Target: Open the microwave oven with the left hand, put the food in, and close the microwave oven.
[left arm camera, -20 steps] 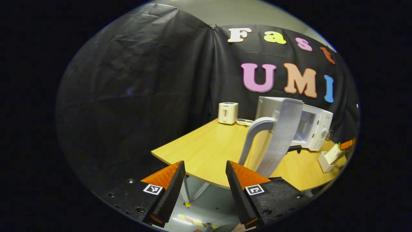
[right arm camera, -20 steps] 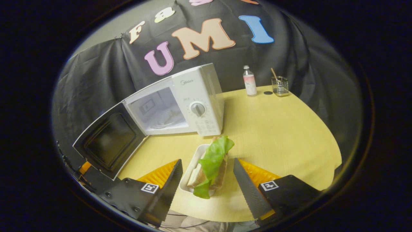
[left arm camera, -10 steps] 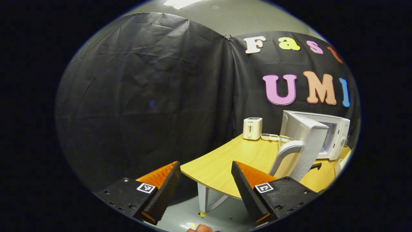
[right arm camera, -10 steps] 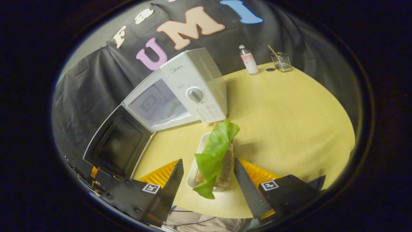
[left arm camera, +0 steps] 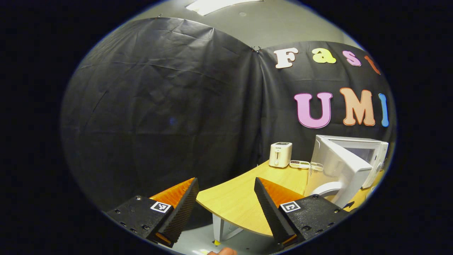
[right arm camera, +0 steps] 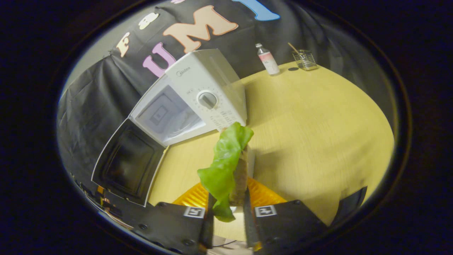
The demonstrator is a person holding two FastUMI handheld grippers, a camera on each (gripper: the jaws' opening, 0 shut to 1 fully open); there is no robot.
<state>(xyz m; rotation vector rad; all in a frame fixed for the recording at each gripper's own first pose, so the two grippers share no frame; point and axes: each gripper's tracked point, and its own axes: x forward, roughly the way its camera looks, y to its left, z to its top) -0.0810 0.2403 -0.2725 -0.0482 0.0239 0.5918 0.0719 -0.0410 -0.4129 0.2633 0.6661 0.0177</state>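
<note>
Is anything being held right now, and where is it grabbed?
The right gripper pinches the sandwich by its near end. The left gripper holds nothing.

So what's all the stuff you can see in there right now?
microwave: one, white, on the table, door swung wide open
sandwich: one, green lettuce over brown bread, pinched between the right gripper's fingers in front of the microwave
table: one, light wood
bottle: one, clear with a pink label, far edge of the table
wire basket: one, with a stick in it, beside the bottle
toaster: one, cream, far corner of the table
small flat things: pale, beside the toaster, too small to tell
right gripper: closed on the sandwich
left gripper: open, holding nothing, near the table edge
</note>
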